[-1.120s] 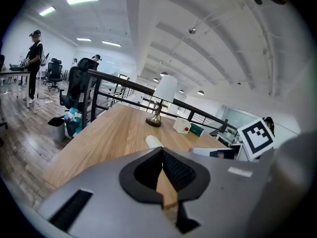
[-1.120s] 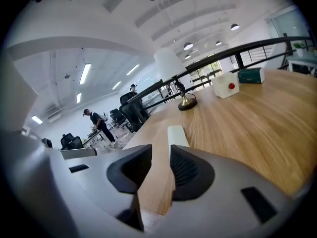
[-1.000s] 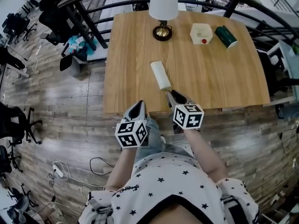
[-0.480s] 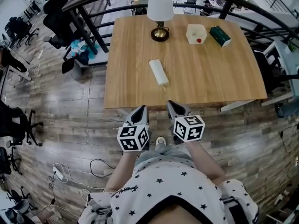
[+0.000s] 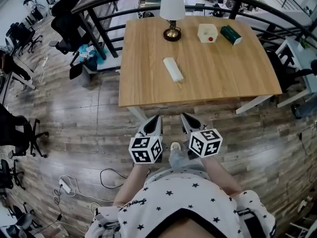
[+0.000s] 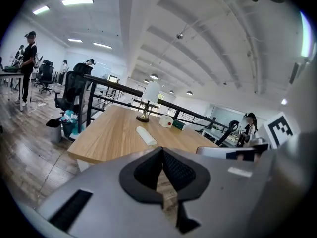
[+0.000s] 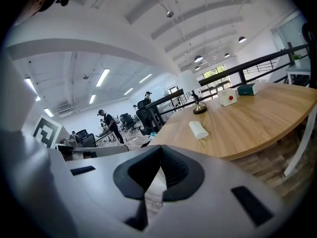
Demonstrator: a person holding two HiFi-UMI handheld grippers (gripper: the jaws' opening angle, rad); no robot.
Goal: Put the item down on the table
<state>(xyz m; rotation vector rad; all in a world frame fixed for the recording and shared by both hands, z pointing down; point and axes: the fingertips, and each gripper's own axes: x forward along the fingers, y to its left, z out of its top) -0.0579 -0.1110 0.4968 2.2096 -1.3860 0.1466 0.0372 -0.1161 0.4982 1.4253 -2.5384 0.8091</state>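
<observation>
The white roll [image 5: 173, 69] is left lying on the desk [image 5: 228, 68] — released moments earlier — as the right gripper [image 5: 186, 119] and left gripper [image 5: 154, 121], jaws closed and empty, are drawn back.

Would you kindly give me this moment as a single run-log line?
phase: item placed | white item: lying on table | left gripper: shut, empty, off table | right gripper: shut, empty, off table
</observation>
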